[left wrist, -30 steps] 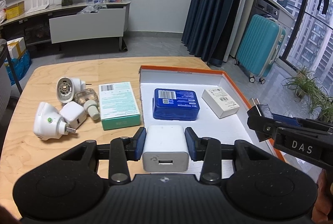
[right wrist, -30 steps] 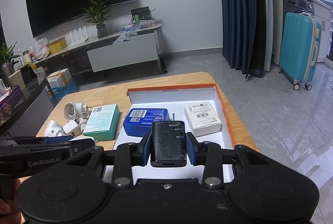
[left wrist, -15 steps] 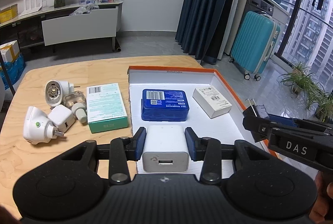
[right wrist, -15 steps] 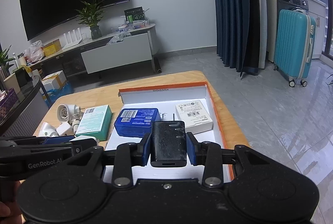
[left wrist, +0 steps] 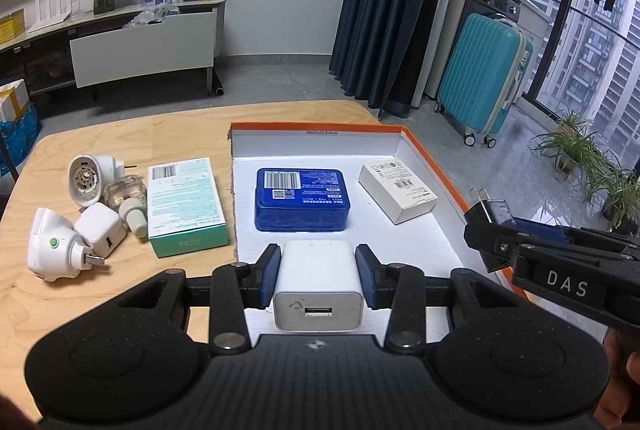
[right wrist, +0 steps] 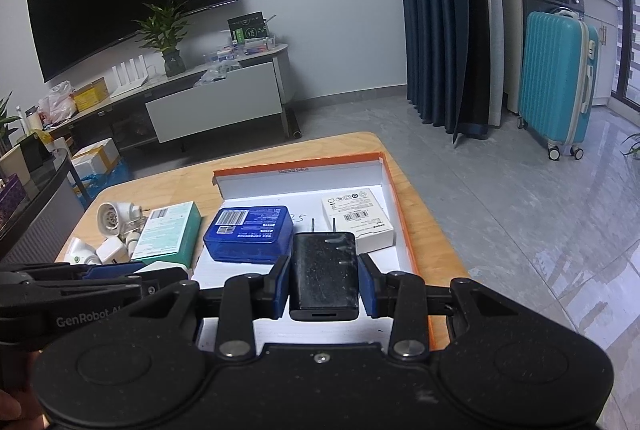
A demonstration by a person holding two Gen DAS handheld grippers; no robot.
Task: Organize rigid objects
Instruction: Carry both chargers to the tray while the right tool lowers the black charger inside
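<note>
Left gripper (left wrist: 319,280): clamped on white square USB charger (left wrist: 319,286), held above orange-rimmed white cardboard tray (left wrist: 436,170). Right gripper (right wrist: 324,284): clamped on black rectangular charger (right wrist: 324,276); its prongs partly hidden.

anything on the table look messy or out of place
Yes: left of the orange-edged tray, a white plug-in device, a small white charger, a round white device and a clear bottle lie tumbled together on their sides. The blue case and white box lie flat in the tray.
</note>
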